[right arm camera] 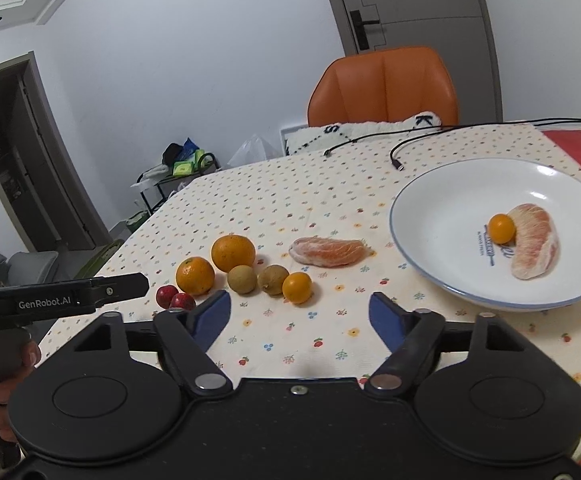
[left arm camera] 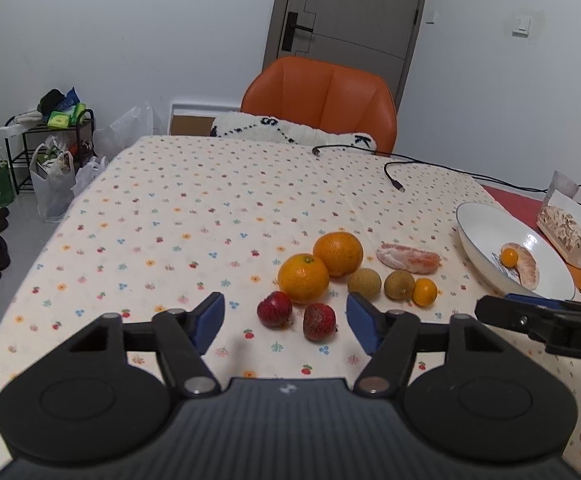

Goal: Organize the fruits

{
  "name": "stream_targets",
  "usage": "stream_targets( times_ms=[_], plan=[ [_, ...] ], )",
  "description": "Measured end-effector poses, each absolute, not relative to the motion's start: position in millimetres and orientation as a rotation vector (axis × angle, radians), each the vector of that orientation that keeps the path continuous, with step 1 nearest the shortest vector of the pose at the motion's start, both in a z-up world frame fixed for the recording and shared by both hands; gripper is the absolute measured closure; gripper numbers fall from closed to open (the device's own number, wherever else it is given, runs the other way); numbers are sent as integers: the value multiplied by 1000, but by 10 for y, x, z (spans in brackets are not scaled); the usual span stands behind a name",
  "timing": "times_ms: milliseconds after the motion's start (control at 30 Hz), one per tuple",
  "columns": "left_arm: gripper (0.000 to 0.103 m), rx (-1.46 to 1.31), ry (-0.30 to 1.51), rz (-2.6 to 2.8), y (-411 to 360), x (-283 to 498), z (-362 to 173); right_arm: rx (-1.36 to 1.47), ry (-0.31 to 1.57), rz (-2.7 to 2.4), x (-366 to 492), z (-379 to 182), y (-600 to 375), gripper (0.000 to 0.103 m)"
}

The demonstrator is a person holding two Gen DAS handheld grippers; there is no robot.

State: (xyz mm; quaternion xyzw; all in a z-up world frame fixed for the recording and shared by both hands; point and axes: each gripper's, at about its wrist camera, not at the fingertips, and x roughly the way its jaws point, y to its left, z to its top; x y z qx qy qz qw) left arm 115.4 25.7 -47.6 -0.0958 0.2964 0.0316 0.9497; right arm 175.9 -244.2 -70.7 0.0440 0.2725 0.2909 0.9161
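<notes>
While ten pieces of fruit are in view, eight lie loose on the tablecloth [left arm camera: 210, 208]: two oranges [left arm camera: 303, 278], two strawberries [left arm camera: 274, 309], two longans [left arm camera: 364, 283], one kumquat [left arm camera: 425, 291] and one pomelo segment [left arm camera: 407, 258]. Beyond and to the right of both jaws, the white plate [right arm camera: 442, 196] carries another kumquat [right arm camera: 501, 229] and another segment [right arm camera: 535, 246]. Left gripper [left arm camera: 286, 325] stands partly open, empty, the strawberries between its blue pads. Right gripper [right arm camera: 300, 318] stands partly open, empty, kumquat just ahead.
</notes>
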Motion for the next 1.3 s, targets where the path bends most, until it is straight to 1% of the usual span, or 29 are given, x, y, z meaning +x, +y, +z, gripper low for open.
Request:
stream_targets(
  times_ms=[133, 267, 400, 433, 467, 600, 700, 800, 867, 900, 1167, 1300],
  plan=[
    [46, -203, 613, 53, 256, 1182, -531, 94, 576, 611, 1809, -734, -2405, 42],
    [52, -216, 623, 37, 252, 1209, -573, 93, 592, 623, 1849, -761, -2360, 47],
    [64, -224, 636, 12, 220, 1259, -610, 89, 601, 636, 1887, -769, -2317, 52],
    [67, -226, 642, 6, 208, 1276, -623, 89, 602, 640, 1892, -767, -2304, 53],
    [68, -228, 646, 0, 197, 1291, -634, 88, 603, 644, 1898, -769, -2290, 53],
    [69, -228, 655, -7, 155, 1348, -680, 86, 607, 655, 1932, -764, -2231, 57],
    [69, -234, 663, -2, 150, 1400, -721, 75, 606, 664, 1955, -748, -2183, 58],
    [75, -235, 662, 3, 141, 1431, -739, 60, 599, 667, 1989, -720, -2133, 58],
    [82, -241, 664, 0, 149, 1444, -740, 46, 594, 668, 2020, -701, -2093, 58],
    [83, -245, 665, -1, 157, 1451, -737, 39, 593, 669, 2036, -692, -2067, 58],
    [83, -263, 653, 2, 235, 1443, -687, -34, 588, 680, 2200, -692, -1859, 58],
    [83, -272, 647, 8, 275, 1449, -670, -69, 593, 692, 2258, -703, -1759, 61]
  ],
)
